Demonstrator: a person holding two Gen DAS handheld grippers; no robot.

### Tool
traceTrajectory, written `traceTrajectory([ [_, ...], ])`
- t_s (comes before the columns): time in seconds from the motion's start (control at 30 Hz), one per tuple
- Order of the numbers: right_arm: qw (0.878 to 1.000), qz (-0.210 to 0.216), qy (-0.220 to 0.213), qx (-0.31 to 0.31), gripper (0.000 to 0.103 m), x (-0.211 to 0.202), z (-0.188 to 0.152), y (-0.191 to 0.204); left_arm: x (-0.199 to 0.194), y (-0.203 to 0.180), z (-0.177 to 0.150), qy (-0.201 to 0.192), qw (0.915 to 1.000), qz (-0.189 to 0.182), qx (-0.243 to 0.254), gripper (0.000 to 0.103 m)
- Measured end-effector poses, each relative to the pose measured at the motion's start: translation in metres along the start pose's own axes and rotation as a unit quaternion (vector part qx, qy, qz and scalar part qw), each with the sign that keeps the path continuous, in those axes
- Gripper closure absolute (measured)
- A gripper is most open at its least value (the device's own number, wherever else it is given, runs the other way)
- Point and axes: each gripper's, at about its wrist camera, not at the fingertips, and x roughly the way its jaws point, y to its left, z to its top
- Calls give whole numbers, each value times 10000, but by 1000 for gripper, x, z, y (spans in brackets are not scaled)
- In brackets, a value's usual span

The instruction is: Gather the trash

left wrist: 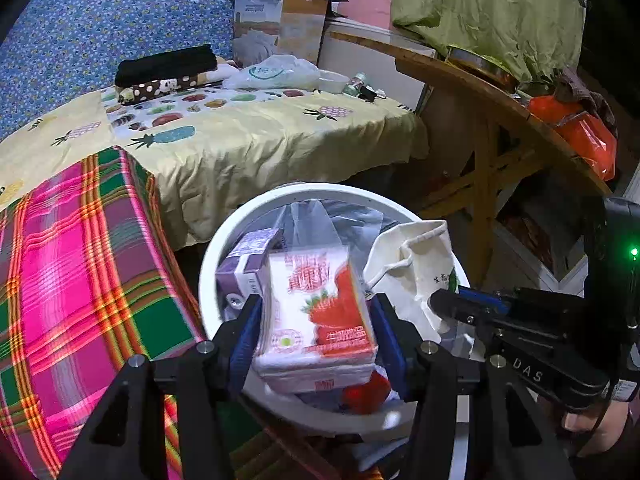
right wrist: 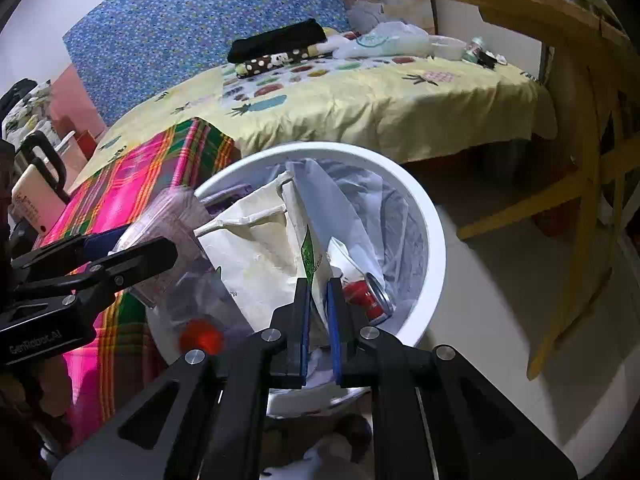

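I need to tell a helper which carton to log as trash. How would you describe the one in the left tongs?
Find the white bin beside the bed. Above it, the left tongs grip a drink carton at its sides. It shows a red strawberry, unlike the purple carton behind it.

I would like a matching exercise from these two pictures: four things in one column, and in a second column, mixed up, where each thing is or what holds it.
Things:
1. strawberry carton
2. cloth bag
3. red can
4. orange bag

Places:
A. on the wooden table
B. between the left hand-held gripper's jaws
C. lying inside the white bin, not held
D. pinched in the right hand-held gripper

Pairs: 1-B, 2-D, 3-C, 4-A
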Motion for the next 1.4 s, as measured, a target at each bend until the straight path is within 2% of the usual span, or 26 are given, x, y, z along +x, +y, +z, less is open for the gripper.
traceTrajectory([
  [0.2,9999,-33,-64,91,91,-4,-2,-4,2,-4,2,-37,9999,-118,11,39],
  [0.6,9996,-15,-294,-35,88,-19,-1,2,-25,7,-7,-206,9997,67,-131,38],
  [1.07,9973,110,-614,-382,88,-55,-16,44,-84,16,-43,-489,9962,635,-346,37],
  [1.4,9944,413,-648,-721,88,-74,-40,78,-128,25,-80,-666,9911,1032,-520,37],
])
